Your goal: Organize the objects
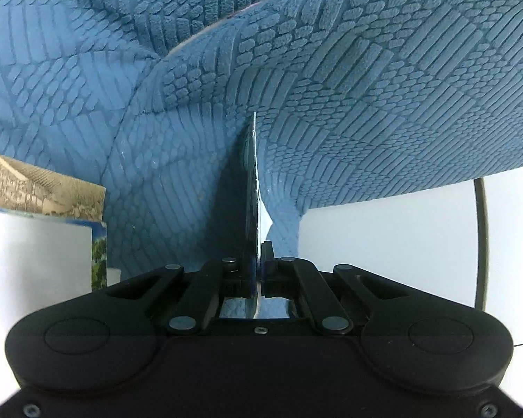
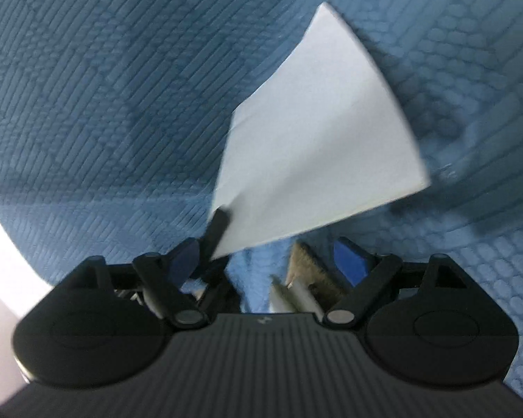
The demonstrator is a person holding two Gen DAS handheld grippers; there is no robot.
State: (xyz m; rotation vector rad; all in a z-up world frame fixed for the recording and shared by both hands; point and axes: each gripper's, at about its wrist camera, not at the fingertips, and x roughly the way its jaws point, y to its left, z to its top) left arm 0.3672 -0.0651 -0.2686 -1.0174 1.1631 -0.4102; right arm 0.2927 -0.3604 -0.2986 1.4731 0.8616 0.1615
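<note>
Card point(image 1: 254, 188) edge-on, pinched in closed left tool point(image 1: 259, 261), right tool point(image 2: 282, 244) spread wide.

Right gripper point(image 2: 279, 244): jaws wide apart, nothing pressed between the pads. Left finger point(image 2: 217, 231) is a dark bar, its tip touching the lower corner of a white card point(image 2: 317, 139). Card fans up and right from that fingertip, ahead of the fingers, tilted, over a blue textured mat point(image 2: 104, 104). Picture blurred. Right finger's blue pad point(image 2: 350, 261) stands clear of the card. Between the fingers, close to the body: tan and pale edges, too blurred to identify.
</note>
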